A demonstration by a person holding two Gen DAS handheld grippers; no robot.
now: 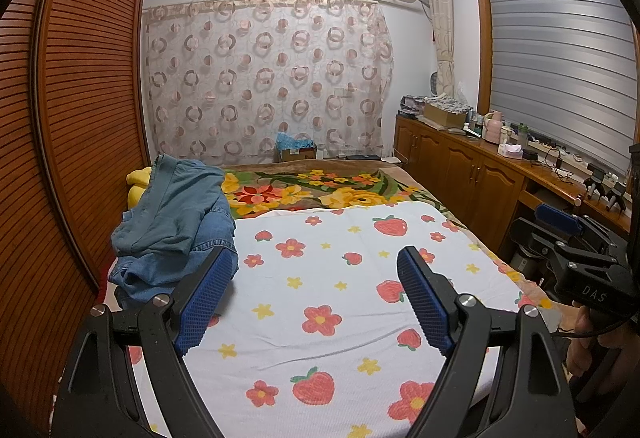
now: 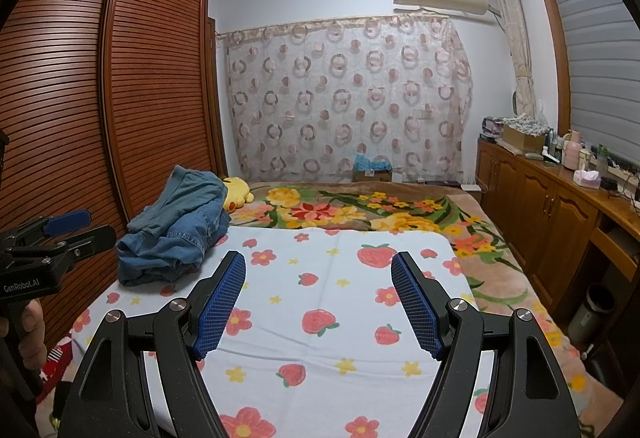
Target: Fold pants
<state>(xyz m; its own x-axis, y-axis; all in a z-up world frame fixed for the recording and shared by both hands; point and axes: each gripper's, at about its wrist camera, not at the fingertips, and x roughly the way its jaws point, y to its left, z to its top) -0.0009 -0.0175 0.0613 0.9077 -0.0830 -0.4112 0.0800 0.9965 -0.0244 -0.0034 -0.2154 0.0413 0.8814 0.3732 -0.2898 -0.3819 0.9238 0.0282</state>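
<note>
Both tongs hover side by side over the bed [image 1: 340, 318], angled slightly downward. Left tongs [image 1: 316, 270] released, nothing between pads. Right tongs [image 2: 318, 274] likewise released, empty. Pants [image 1: 176, 222] lie crumpled at 10 o'clock of both, apart from them.

My own grippers' bases run off the bottom edge in both views. At ten o'clock the pants [image 2: 176, 226] sit heaped, legs and waistband indistinguishable, half hiding a yellow plush toy [image 2: 237, 194]. Countertop clutter [image 1: 492, 130] at two o'clock is too small to identify
</note>
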